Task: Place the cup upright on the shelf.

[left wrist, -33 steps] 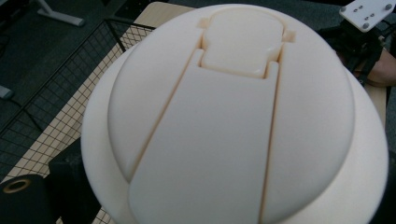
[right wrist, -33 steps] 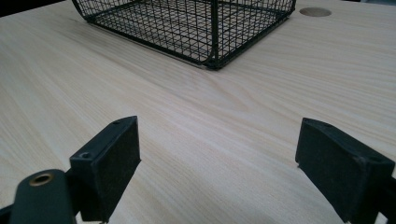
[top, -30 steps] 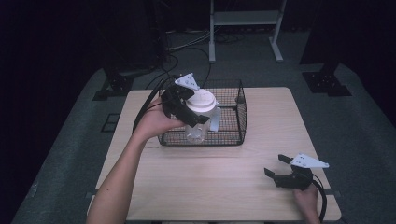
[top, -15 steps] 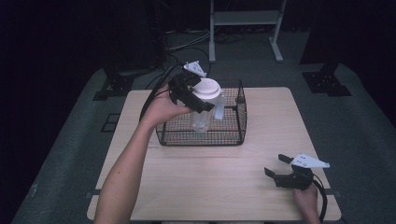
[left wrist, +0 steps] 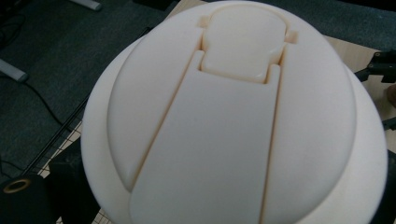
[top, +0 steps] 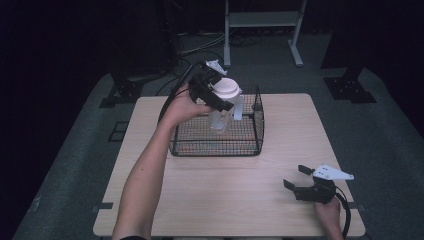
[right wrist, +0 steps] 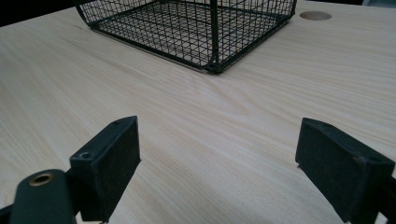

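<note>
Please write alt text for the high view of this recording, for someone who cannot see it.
The left gripper holds a clear bottle with a white lid above a black wire basket on a wooden table. The right gripper rests near the table's front right corner, jaws open and holding nothing.

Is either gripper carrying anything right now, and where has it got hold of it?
The left gripper holds a clear bottle at its cream lid, above the wire basket. The right gripper holds nothing, jaws apart over the table.
</note>
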Demonstrator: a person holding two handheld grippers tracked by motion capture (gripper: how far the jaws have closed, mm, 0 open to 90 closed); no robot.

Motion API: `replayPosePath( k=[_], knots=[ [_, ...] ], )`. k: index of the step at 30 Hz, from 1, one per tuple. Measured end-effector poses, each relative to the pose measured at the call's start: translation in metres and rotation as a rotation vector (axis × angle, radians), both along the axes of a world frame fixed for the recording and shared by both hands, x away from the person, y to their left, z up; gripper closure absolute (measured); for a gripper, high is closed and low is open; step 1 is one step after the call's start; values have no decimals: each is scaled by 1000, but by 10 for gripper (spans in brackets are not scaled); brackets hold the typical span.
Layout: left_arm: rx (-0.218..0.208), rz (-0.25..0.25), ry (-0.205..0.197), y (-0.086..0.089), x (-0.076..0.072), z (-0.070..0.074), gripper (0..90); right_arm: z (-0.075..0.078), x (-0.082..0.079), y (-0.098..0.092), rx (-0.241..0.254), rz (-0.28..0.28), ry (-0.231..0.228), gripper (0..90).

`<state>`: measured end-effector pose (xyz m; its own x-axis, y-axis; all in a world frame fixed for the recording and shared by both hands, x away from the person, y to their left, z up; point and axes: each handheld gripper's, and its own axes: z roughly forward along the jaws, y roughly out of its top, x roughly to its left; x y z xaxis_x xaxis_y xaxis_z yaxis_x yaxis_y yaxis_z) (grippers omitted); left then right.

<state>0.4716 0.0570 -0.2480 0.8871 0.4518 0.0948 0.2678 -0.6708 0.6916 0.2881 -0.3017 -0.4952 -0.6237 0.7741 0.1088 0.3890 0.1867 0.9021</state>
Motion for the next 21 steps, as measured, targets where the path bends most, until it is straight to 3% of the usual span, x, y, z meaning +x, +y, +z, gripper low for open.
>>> replayPosePath(
  k=[21],
  knots=[
    [43,71,53,-10,33,-33,57,0,0,-2,17,3,-6,129]
  ],
)
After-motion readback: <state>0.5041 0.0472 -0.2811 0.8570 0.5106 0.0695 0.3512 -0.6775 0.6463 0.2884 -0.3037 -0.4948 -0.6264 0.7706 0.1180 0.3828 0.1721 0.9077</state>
